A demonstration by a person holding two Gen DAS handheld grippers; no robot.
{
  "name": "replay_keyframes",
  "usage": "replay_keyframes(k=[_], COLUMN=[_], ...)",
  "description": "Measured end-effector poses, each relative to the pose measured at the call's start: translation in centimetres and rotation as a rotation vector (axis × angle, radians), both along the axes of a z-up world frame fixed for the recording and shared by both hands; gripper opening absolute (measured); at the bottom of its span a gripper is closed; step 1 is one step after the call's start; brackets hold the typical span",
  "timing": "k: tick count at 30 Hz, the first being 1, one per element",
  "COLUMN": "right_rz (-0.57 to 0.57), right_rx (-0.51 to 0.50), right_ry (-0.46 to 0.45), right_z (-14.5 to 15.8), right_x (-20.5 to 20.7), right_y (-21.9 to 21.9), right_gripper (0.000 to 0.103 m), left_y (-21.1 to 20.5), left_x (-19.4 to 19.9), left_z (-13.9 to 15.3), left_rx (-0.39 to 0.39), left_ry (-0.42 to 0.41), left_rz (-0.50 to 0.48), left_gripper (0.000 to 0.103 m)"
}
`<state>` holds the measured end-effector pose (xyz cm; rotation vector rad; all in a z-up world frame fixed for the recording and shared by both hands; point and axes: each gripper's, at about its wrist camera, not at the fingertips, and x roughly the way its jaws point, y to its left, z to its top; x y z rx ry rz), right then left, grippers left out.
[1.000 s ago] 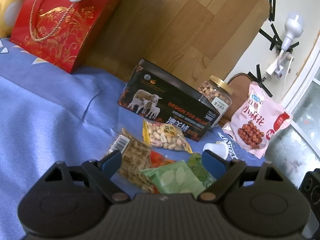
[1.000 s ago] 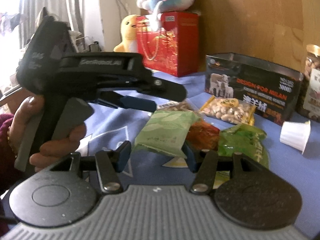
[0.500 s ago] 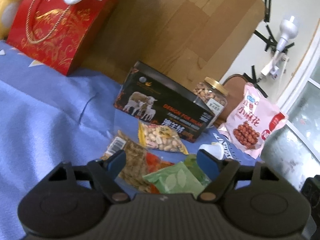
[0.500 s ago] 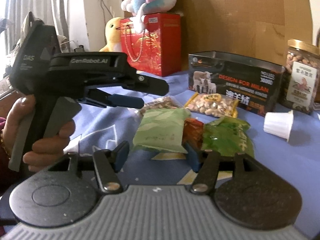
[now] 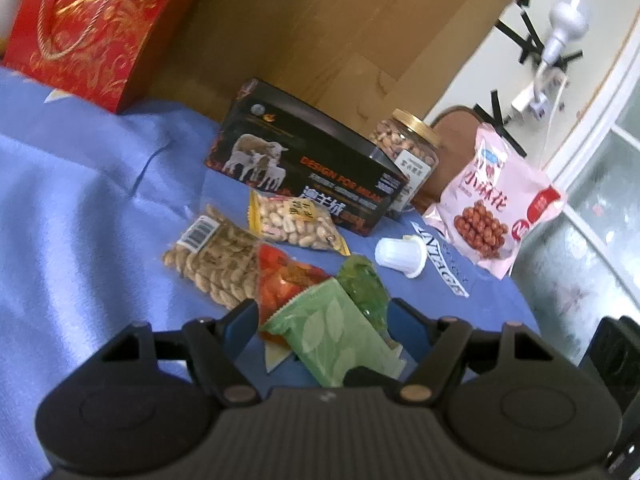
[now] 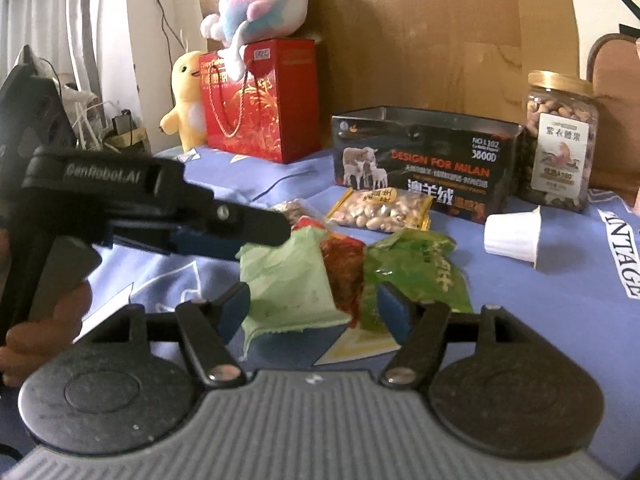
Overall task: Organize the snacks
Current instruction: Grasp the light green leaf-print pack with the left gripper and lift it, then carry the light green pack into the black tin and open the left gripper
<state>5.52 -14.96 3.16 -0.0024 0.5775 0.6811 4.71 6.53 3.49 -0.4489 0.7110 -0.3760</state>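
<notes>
A lived-in home: soft toys (image 6: 256, 4) sit on a red gift bag (image 6: 260, 100), curtains (image 6: 44, 28) hang by the window, and a blue cloth (image 5: 80, 208) carries snacks.

1. A wooden panel (image 6: 440, 40) backs the scene.
2. A blue cloth (image 5: 80, 200) covers the surface.
3. White curtains (image 6: 48, 20) hang at left.
4. A frosted window (image 5: 600, 200) admits daylight.

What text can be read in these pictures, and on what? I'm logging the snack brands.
"DESIGN FOR MILAN", "NO.L102", "3800D": black tin box.
"GenRobot.AI": left claw body.
"NTAGE", cut off: blue cloth.
"小麻花": pink snack bag.
Nut jar label, yellow peanut bag, green packet, red gift bag: too small or blurred to read.
</notes>
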Motion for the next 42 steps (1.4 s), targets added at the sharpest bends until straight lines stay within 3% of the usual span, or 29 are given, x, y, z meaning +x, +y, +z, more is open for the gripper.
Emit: replay_keyframes(k=[9, 11, 13, 16, 19, 22, 23, 24, 25, 31, 37, 41, 42], right_rz=[0.06, 0.074, 0.081, 0.06, 0.043, 0.04, 0.048, 0.049, 0.058, 0.041, 0.063, 0.121, 0.139], right_rx=[-0.026, -0.057, -0.104, -0.133, -0.121, -0.116, -0.107, -0.106, -0.105, -0.089, -0.095, -0.043, -0.025], right_ry=[0.016, 0.018, 0.016, -0.003, 0.001, -0.005, -0.003, -0.004, -0.003, -0.047, 0.017, 0.076, 0.087], right_z=[-0.1, -0.3, -0.5, -0.6, -0.6, -0.6, -0.5, -0.5, -0.4, 0.5, -0.4, -0.1, 0.1], right_x=[-1.7, -2.1, -2.3, -2.4, -2.3, -2.4, -2.5, -2.6, -2.6, -2.3, -1.9, -1.9, -2.0], right_y=[-0.1, 0.4, 0.9, 1.2, 0.9, 0.9, 0.8, 1.0, 1.2, 1.7, 1.4, 0.3, -0.1], right_gripper=[0.073, 0.073, 0.072, 0.063, 0.056, 0.042, 0.036, 0.007, 0.006, 0.005, 0.009, 0.034, 0.036], left_y=[-0.8, -1.1, -1.4, -1.9, -1.8, -1.5, -1.4, -1.4, -1.5, -2.3, -1.0, 0.2, 0.3], left_x=[-0.2, -0.1, 0.1, 0.1, 0.0, 0.0, -0.1, -0.2, -0.3, 0.0, 0.6, 0.7, 0.7], left_z=[0.9, 0.8, 0.4, 0.0, -0.2, -0.1, 0.0, 0.3, 0.7, 1.7, 0.7, 0.6, 0.6], left_rx=[0.067, 0.073, 0.077, 0.11, 0.11, 0.068, 0.058, 0.051, 0.043, -0.005, -0.03, -0.067, -0.072], left_ry=[-0.035, -0.033, -0.02, -0.003, 0.0, 0.012, 0.012, 0.004, -0.006, -0.016, 0.037, 0.061, 0.064], left_rz=[0.022, 0.012, -0.008, -0.026, -0.028, -0.034, -0.034, -0.038, -0.05, -0.107, -0.059, -0.036, -0.037], left_gripper=[0.077, 0.073, 0.063, 0.049, 0.045, 0.043, 0.043, 0.039, 0.035, 0.035, 0.037, 0.037, 0.037])
